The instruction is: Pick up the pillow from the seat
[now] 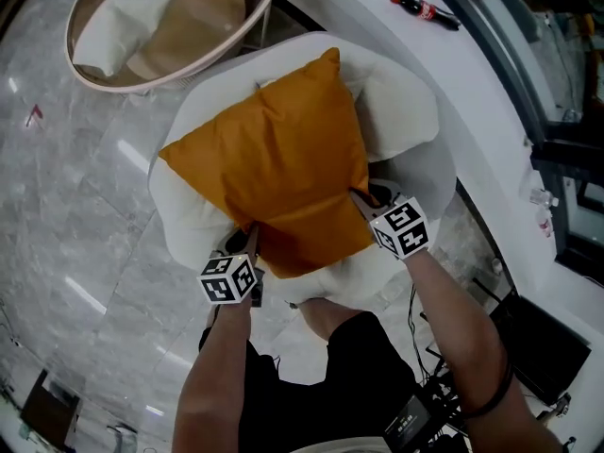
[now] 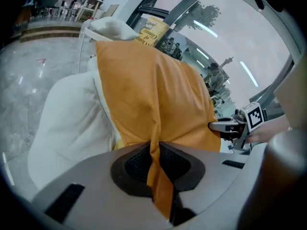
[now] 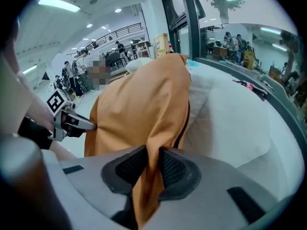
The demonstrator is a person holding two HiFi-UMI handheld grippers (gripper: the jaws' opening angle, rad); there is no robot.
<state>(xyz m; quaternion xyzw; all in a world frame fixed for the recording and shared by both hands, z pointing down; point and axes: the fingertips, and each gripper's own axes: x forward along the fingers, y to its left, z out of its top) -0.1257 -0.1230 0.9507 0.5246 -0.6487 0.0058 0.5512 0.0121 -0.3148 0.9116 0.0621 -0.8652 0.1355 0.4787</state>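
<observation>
An orange pillow [image 1: 274, 163] lies on the round white seat [image 1: 411, 111] below me. My left gripper [image 1: 251, 243] is shut on the pillow's near left corner; in the left gripper view a fold of orange cloth [image 2: 154, 169] is pinched between the dark pads. My right gripper [image 1: 363, 201] is shut on the near right corner, where orange fabric [image 3: 149, 176] is squeezed between its pads. The pillow [image 2: 153, 95] rises from the white cushion [image 2: 72, 119] in front of the left gripper. Each gripper shows in the other's view, at the pillow's far edge.
A round glass-topped table [image 1: 90, 75] with a white cushion [image 1: 118, 22] under it stands at the upper left. A cola bottle [image 1: 425, 9] lies on the white ledge at the upper right. Marble floor surrounds the seat. Cables and dark gear lie by my feet at the lower right.
</observation>
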